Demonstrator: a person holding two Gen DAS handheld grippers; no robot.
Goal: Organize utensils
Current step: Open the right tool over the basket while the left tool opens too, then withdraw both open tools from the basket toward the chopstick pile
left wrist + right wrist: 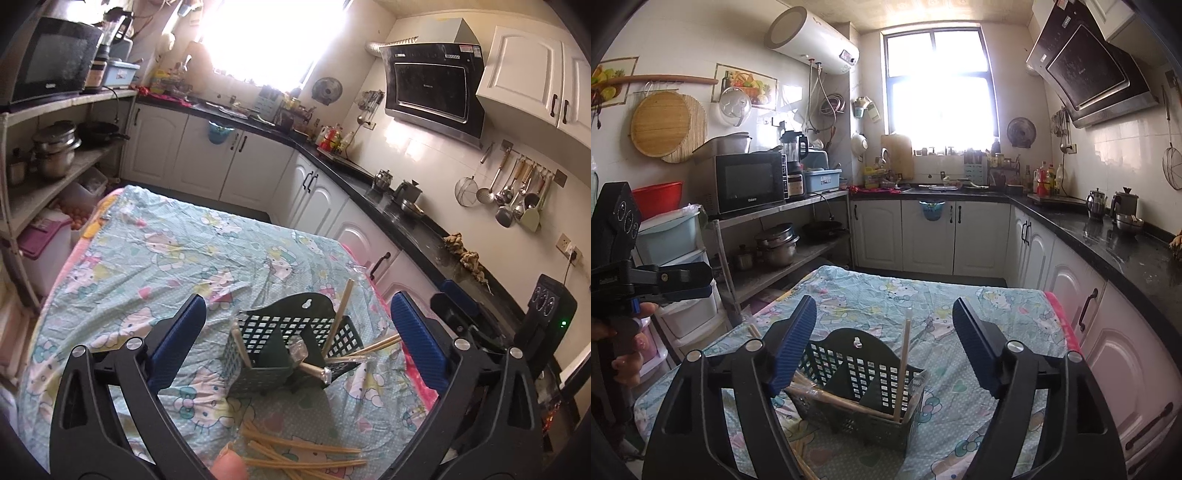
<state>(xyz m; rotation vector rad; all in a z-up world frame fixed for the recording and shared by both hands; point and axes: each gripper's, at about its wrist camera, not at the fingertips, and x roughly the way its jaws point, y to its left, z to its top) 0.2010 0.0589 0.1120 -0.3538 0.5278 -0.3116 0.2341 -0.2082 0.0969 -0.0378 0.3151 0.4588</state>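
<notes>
Sunlit kitchen counters ringed a tabletop [147,258] under a cartoon-print cloth. Through the left wrist camera, the left gripper [295,325] stood wide open and empty around a dark lattice caddy [273,350] holding several chopsticks; loose chopsticks [299,454] lay nearer. Through the right wrist camera, the right gripper [884,347] gaped empty above the caddy [860,398]. The sticks looked light, stiff and slippery, best pinched mid-shaft.
</notes>
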